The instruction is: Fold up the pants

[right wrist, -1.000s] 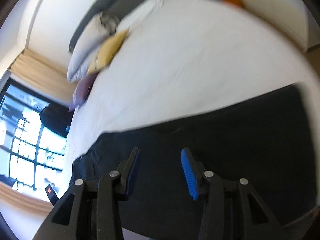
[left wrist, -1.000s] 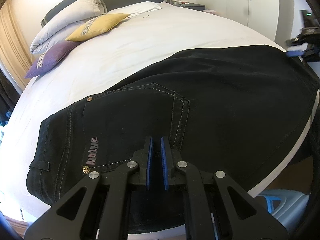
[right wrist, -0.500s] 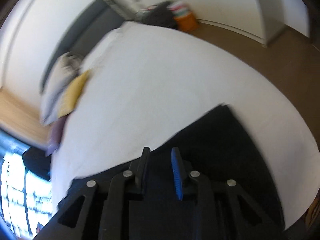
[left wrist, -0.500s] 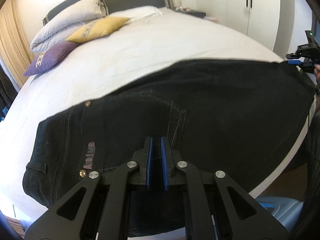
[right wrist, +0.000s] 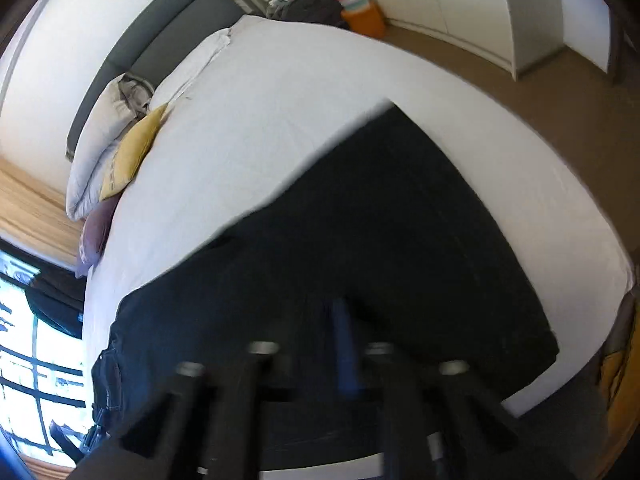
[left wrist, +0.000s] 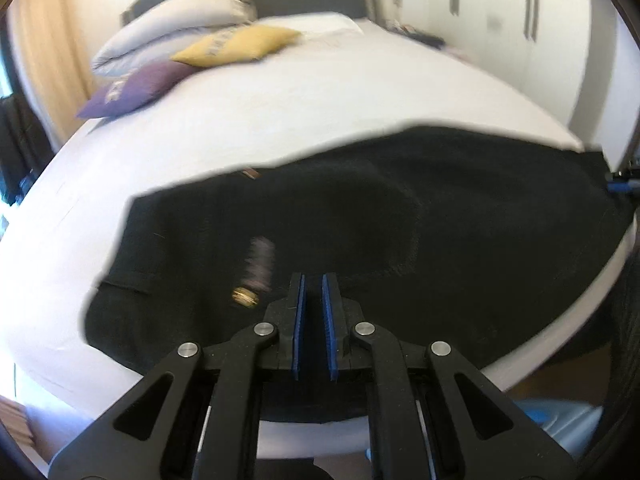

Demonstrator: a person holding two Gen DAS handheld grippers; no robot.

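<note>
Black pants point(left wrist: 400, 220) lie flat across the near part of a white bed point(left wrist: 300, 100), waistband to the left with a brass button point(left wrist: 245, 297). My left gripper point(left wrist: 313, 284) hovers over the near edge of the pants by the back pocket, its blue pads nearly together with a narrow gap and nothing between them. In the right wrist view the pants point(right wrist: 380, 240) stretch across the bed with the leg end at right. My right gripper point(right wrist: 328, 320) is blurred above the pants' near edge; its jaws look close together.
Grey, yellow point(left wrist: 236, 44) and purple point(left wrist: 132, 88) pillows lie at the bed's head. White wardrobes point(left wrist: 500, 20) stand at right. An orange box point(right wrist: 364, 20) sits on the brown floor beyond the bed. A window point(right wrist: 32, 352) is at left.
The left gripper has pulled back and up slightly; the pants look lower and blurred. The right gripper swung and closed from wide open to nearly together.
</note>
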